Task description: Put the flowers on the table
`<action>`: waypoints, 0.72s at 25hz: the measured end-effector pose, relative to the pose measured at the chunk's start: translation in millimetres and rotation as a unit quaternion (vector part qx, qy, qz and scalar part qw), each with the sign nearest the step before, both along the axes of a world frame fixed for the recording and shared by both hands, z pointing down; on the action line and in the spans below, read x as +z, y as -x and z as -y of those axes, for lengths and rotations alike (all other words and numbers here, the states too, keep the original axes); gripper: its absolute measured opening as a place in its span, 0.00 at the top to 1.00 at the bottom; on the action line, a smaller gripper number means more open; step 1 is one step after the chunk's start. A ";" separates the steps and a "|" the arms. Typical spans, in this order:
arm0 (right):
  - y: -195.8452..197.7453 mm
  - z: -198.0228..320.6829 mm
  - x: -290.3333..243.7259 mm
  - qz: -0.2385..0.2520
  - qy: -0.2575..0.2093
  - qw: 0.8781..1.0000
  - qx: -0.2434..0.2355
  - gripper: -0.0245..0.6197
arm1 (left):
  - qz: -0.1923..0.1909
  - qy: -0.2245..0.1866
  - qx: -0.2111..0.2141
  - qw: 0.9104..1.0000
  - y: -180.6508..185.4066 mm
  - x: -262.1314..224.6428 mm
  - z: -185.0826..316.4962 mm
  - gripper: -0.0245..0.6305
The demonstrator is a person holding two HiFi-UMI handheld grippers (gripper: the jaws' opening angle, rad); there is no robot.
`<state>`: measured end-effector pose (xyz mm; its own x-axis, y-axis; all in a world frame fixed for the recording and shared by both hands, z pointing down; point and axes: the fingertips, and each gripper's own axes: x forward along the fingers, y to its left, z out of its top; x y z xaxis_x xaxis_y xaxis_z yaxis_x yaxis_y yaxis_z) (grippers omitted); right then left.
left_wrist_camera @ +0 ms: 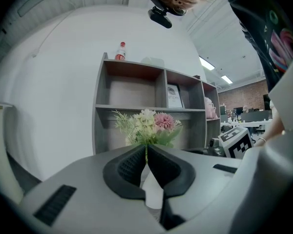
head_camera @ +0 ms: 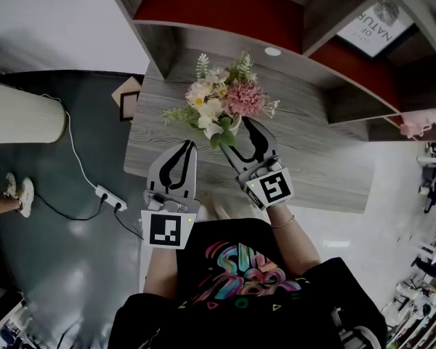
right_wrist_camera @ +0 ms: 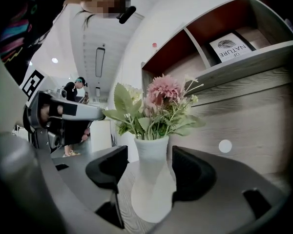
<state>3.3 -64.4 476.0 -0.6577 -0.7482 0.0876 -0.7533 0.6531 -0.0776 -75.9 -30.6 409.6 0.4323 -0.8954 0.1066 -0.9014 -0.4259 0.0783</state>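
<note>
**A:** What is the largest thing here?

**B:** A grey shelf unit [head_camera: 225, 13] with red back panels rises behind a white vase [right_wrist_camera: 150, 179]. Under the vase lies a grey wood-grain surface [head_camera: 320, 158].

**A:** Where are the flowers?

**B:** The flowers [head_camera: 221, 100] are pink, cream and green. They stand upright in the vase, which rests on that surface.

**A:** And the grippers?

**B:** The right gripper [head_camera: 237, 128] has its jaws apart, one on each side of the vase. A gap shows at one jaw; I cannot tell whether the other touches. The left gripper [head_camera: 186, 145] sits just left of the vase, with its jaws together and nothing between them.

**A:** Anything smaller?

**B:** A small white disc [head_camera: 272, 51] lies beyond the vase, near the shelves.
</note>
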 end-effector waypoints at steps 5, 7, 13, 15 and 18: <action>-16.0 -12.5 -7.3 -0.033 0.025 0.999 -0.006 0.54 | 0.002 -0.017 0.003 1.000 3.4 -23.9 1.7 0.91; -20.8 -13.7 -23.9 -0.019 0.006 1.000 -0.002 0.57 | 0.002 -0.025 0.005 1.000 4.2 -33.8 2.3 0.91; -28.6 -22.3 -72.1 0.014 -0.029 0.999 -0.002 0.65 | 0.011 -0.050 0.024 0.998 0.4 -59.0 5.8 0.91; -32.4 -23.9 -82.0 0.012 -0.032 0.999 -0.001 0.66 | 0.009 -0.056 0.032 0.998 -3.0 -66.8 8.8 0.91; -36.7 -27.4 -91.9 0.008 -0.033 0.999 0.001 0.72 | 0.005 -0.065 0.046 0.997 -8.0 -77.2 12.3 0.91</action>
<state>40.0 -37.1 384.1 -0.6569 -0.7535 0.0265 -0.7538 0.6555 -0.0464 -67.8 -42.8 332.4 0.5121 -0.8589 -0.0029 -0.8589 -0.5121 0.0080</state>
